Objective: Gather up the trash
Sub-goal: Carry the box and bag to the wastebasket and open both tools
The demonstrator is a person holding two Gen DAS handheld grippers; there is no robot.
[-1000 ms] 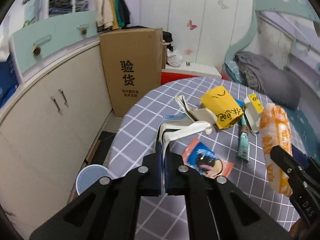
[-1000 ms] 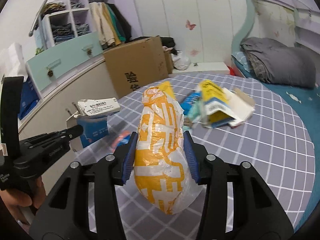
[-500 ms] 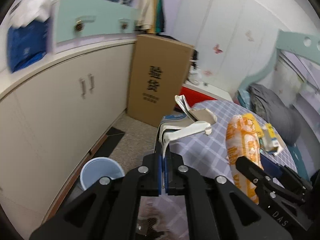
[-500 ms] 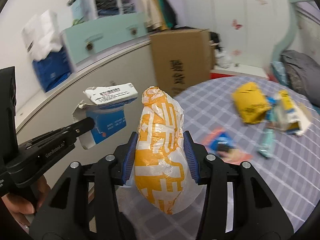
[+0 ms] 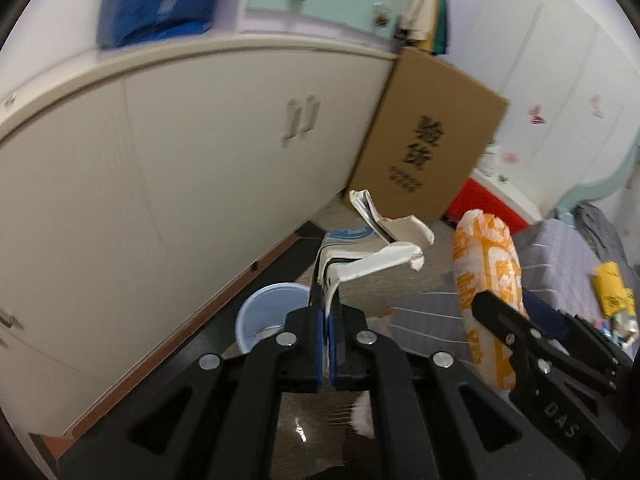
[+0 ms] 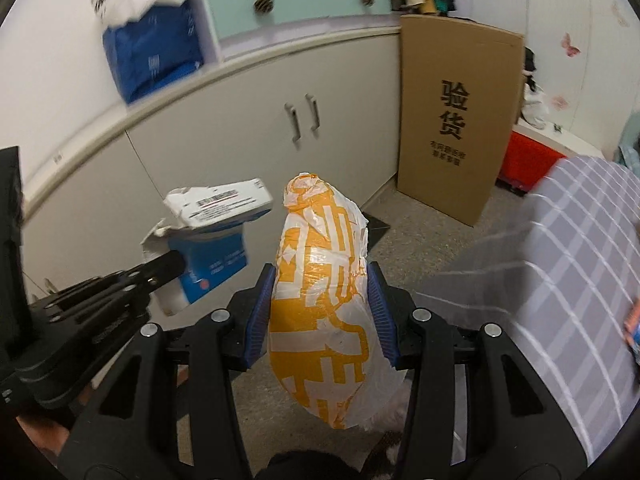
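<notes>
Left tongs (image 5: 327, 332) grasp a torn blue-and-white carton (image 5: 362, 254); right tongs (image 6: 322, 314) clench an orange-and-white plastic bag (image 6: 320, 312).

"验货" on the cardboard box (image 6: 456, 120) (smaller print below illegible); "DAS" on the right tool (image 5: 516, 324).

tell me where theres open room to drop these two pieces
Open patches: the grey floor between the cabinet and cardboard box, and the checked tablecloth near edge. The blue bin sits under the left gripper. Crowded: tablecloth's far end with wrappers.
</notes>
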